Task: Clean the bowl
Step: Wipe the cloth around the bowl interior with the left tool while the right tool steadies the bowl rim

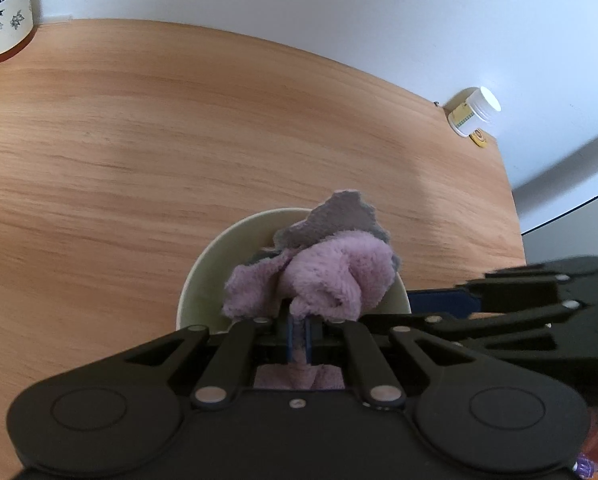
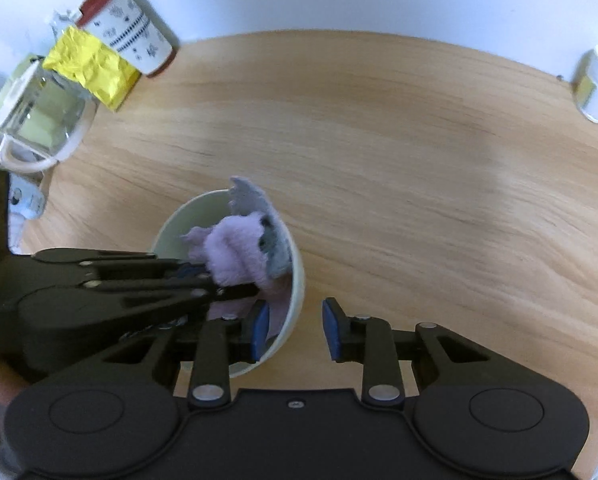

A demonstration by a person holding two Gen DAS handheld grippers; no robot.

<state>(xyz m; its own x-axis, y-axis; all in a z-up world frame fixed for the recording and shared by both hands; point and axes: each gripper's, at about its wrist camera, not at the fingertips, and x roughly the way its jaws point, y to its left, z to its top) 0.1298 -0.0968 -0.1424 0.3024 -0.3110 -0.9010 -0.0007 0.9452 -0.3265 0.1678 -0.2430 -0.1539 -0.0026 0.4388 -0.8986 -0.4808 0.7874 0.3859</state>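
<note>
One bowl (image 2: pixel 297 280), one pink cloth (image 1: pixel 331 276), two hand-held grippers: left (image 1: pixel 299 338), right (image 2: pixel 295 330).

Bowl (image 2: pixel 295 280): on the worktop (image 2: pixel 419 184), near its front.
Cloth (image 1: pixel 331 276): inside the bowl, rising above the rim.
Left gripper (image 1: pixel 298 334): at the bowl's left side, jaws closed on the cloth.
Right gripper (image 2: pixel 295 328): straddles the bowl's near rim; one jaw inside, the other outside, jaws apart.
Patterned canister (image 2: pixel 135 32): far left of worktop, against the wall.
Glass jug (image 2: pixel 39 116): in front of the canister, left of the bowl.
Small lidded jar (image 1: pixel 473 112): far right corner.
</note>
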